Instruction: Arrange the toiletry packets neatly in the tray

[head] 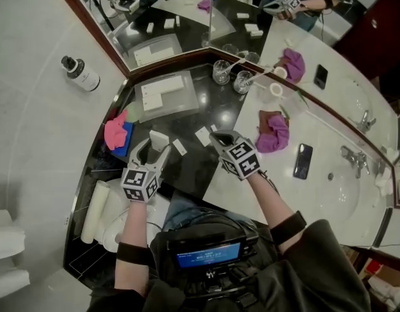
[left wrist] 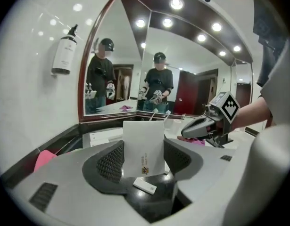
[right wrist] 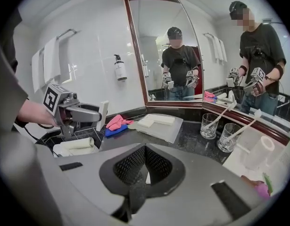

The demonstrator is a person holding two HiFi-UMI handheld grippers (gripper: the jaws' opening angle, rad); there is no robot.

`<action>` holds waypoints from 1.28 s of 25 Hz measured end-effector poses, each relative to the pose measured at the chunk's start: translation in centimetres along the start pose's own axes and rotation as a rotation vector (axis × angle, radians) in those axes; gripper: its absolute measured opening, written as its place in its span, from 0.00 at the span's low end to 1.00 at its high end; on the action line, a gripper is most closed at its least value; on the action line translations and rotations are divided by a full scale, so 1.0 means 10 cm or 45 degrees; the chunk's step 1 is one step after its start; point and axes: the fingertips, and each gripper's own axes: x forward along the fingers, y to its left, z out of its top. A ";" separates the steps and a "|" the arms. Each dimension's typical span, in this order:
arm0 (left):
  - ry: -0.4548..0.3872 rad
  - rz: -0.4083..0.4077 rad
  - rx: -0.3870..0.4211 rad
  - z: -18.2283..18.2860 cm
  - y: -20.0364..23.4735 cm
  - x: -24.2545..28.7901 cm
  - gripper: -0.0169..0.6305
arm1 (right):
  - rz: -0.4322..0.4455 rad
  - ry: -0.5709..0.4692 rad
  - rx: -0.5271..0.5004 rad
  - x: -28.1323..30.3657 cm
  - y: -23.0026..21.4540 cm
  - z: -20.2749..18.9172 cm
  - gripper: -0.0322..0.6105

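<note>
Currently the left gripper (head: 153,153) is clamped on one white toiletry packet (left wrist: 144,146), which stands upright between its two pads, raised above the front part of the dark worktop (head: 186,119). The right gripper (head: 220,138) hangs just beside it, over the worktop's right edge; its jaws are pressed together with nothing between them. The frosted tray (head: 186,103) lies at the back corner of the worktop, where the two mirrors meet, and already holds white packets (head: 155,90) along its rear and left sides. Two loose packets (head: 202,135) rest flat on the worktop between the tray and the front edge, close to the gripper tips. Two drinking glasses (head: 221,72), each with a slim item standing in it, sit at the back right corner, apart from the tray. A pink cloth (head: 115,130) lies over a blue cloth (head: 126,135) at the left edge. A magenta cloth (head: 274,132) and a dark phone (head: 303,160) lie on the adjoining white basin counter (head: 317,119).
</note>
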 end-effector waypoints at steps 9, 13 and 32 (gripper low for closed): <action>-0.019 0.039 0.019 0.18 0.07 0.00 0.43 | 0.065 -0.032 -0.048 0.11 0.14 0.18 0.07; 0.094 0.012 0.153 0.21 0.19 0.26 0.43 | 0.056 -0.018 -0.074 0.23 0.18 0.35 0.07; 0.562 -0.336 0.960 -0.05 0.61 2.02 0.43 | -0.089 0.131 0.009 1.14 -0.23 0.41 0.07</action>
